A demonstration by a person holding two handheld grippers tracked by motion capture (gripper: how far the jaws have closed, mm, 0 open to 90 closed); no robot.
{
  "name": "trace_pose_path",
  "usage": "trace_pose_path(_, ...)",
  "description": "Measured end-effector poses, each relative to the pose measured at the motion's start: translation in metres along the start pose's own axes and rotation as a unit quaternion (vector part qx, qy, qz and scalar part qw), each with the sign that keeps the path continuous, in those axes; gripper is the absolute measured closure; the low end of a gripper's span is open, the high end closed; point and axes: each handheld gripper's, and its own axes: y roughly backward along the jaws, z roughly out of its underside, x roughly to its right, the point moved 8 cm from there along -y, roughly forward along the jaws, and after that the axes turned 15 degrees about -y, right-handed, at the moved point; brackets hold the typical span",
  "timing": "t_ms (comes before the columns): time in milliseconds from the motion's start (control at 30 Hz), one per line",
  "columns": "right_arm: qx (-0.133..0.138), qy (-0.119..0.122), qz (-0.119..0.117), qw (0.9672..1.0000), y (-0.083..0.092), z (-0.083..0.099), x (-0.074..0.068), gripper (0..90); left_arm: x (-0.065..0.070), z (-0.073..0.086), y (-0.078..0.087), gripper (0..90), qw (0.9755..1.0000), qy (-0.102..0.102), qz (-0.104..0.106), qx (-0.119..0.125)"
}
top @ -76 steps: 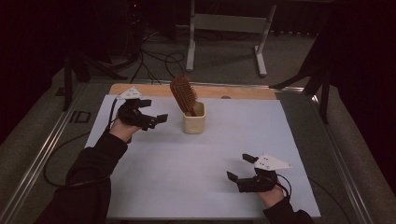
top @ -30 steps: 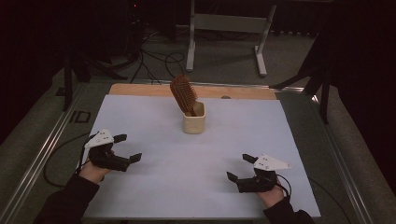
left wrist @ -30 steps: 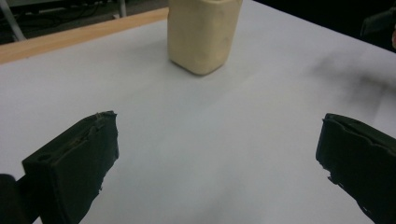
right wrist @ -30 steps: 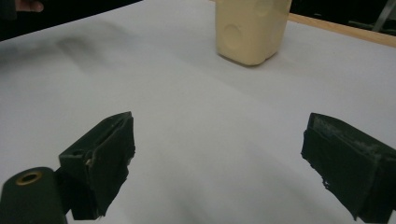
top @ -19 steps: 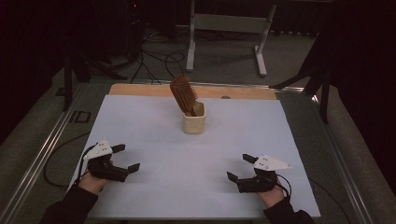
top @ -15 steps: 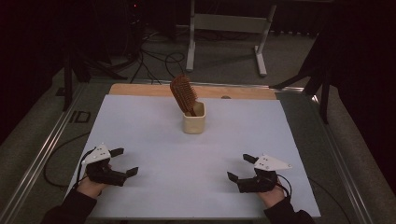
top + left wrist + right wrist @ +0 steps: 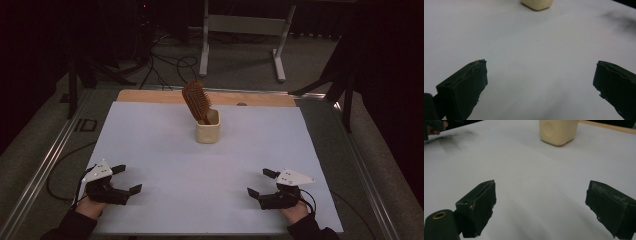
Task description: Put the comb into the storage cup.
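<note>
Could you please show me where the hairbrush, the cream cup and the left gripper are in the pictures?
hairbrush (image 7: 194,101), high view, on the bristle head that sticks out of the cup.
cream cup (image 7: 207,132), high view, on its front wall.
left gripper (image 7: 129,180), high view, midway between its open jaw tips.

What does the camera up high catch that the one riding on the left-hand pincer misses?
The high view alone takes in the wooden hairbrush standing in the cream cup, the right gripper and the floor beyond. The left gripper view alone gives a close look at the left gripper, its jaws wide apart. Both show the cup and the white table.
</note>
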Motion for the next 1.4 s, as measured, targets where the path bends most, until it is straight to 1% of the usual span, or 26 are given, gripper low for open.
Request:
trace_pose_path(67,-0.004,0.002,0.003,1.0,-0.001,0.003,0.004,9.0,0.0,0.002,0.002,0.1,1.0,-0.003,-0.003,0.0)
trace_pose_path(200,-0.003,-0.004,0.0,1.0,0.0,0.008,0.011,9.0,-0.001,0.004,0.007,0.1,1.0,-0.003,-0.009,0.002)
trace_pose_path(267,0.0,-0.006,0.0,1.0,0.001,0.009,0.014,9.0,-0.003,0.005,0.009,0.1,0.9999,0.001,-0.013,0.008)
trace_pose_path(333,-0.001,-0.01,0.002,0.9999,0.002,0.01,0.017,9.0,-0.005,0.006,0.01,0.1,0.9998,0.006,-0.015,0.009)
trace_pose_path(500,0.0,-0.013,0.014,0.9998,0.002,0.012,0.027,9.0,-0.006,0.006,0.008,0.1,0.9998,0.006,-0.016,0.01)
trace_pose_path(567,0.002,-0.016,0.016,0.9997,0.002,0.012,0.031,9.0,-0.007,0.006,0.009,0.1,0.9997,0.002,-0.021,0.01)
trace_pose_path(633,0.006,-0.019,0.019,0.9996,0.003,0.011,0.033,9.0,-0.009,0.005,0.011,0.1,0.9995,0.007,-0.025,0.016)
trace_pose_path(767,0.013,-0.026,0.019,0.9994,0.004,0.008,0.034,9.0,-0.01,0.007,0.011,0.1,0.9992,0.013,-0.033,0.018)
trace_pose_path(833,0.011,-0.023,0.023,0.9994,0.003,0.007,0.033,9.0,-0.01,0.007,0.011,0.1,0.9993,0.009,-0.033,0.016)
trace_pose_path(867,0.012,-0.027,0.02,0.9994,0.003,0.007,0.032,9.0,-0.009,0.007,0.011,0.1,0.9993,0.009,-0.032,0.017)
trace_pose_path(1100,0.009,-0.025,0.017,0.9995,0.001,0.007,0.028,9.0,-0.005,0.005,0.01,0.1,0.9993,-0.002,-0.033,0.015)
trace_pose_path(1300,0.005,-0.025,0.014,0.9996,0.0,0.008,0.026,9.0,-0.005,0.003,0.011,0.1,0.9991,-0.007,-0.034,0.022)
trace_pose_path(1400,0.008,-0.025,0.014,0.9996,0.001,0.007,0.026,9.0,-0.004,0.004,0.011,0.1,0.9992,-0.009,-0.035,0.017)
